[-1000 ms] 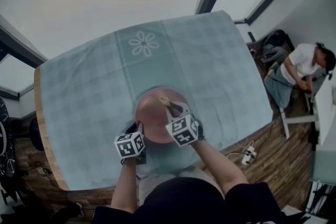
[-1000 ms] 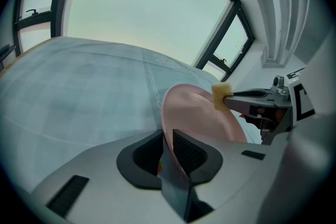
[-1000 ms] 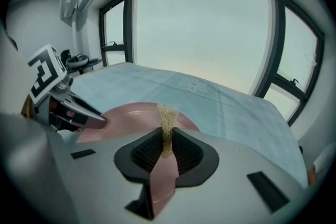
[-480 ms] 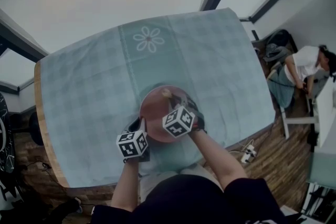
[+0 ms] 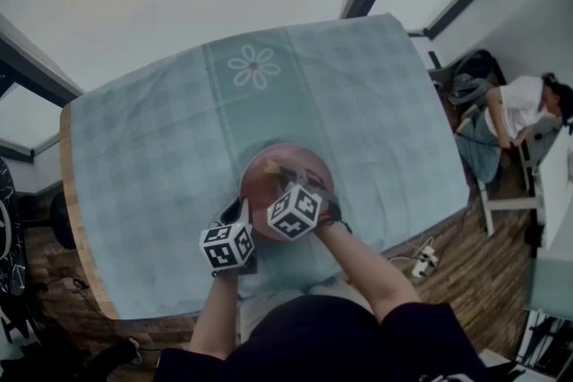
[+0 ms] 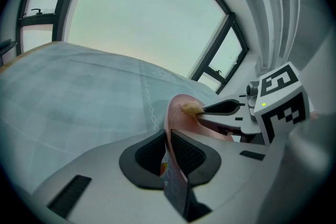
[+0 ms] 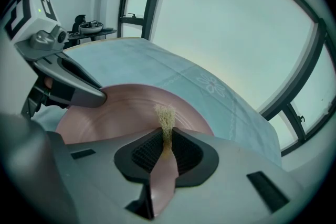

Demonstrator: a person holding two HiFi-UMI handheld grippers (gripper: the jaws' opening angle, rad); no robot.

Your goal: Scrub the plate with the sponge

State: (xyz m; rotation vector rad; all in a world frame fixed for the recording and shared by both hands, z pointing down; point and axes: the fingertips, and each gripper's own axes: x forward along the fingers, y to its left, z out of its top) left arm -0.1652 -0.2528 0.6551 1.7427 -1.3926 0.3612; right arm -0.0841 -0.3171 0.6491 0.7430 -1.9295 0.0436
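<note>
The pink plate (image 5: 311, 164) sits on the pale teal checked cloth (image 5: 161, 148) that covers the bench (image 5: 73, 219), toward the bench's 6 o'clock edge in the head view, close to the person. The cloth's white flower motif (image 5: 254, 67) lies well away from it, out at 12 o'clock.

The left tool (image 6: 167, 139) reaches the plate at about 8 o'clock on its rim. Its jaws have just been closing, and the rim now stands between the two dark pads with both pads pressed onto it, so the plate is clamped at its edge.

The right tool (image 7: 167, 139) comes in over the plate from about 5 o'clock. Its jaws are drawn together on the sponge (image 7: 166, 115), a thin yellowish strip squeezed flat between the pads, with its frayed end sticking out past them. In the left gripper view that end lies against the plate's inner face, toward 11 o'clock of the plate's middle.

Each tool carries its marker cube: the left cube (image 5: 226, 246) is at 7 o'clock of the plate, and the right cube (image 5: 294, 212) hides the plate's near part.

Off the bench at 3 o'clock a person (image 5: 515, 107) sits bent forward, and a white power strip (image 5: 423, 262) lies on the wooden floor.
</note>
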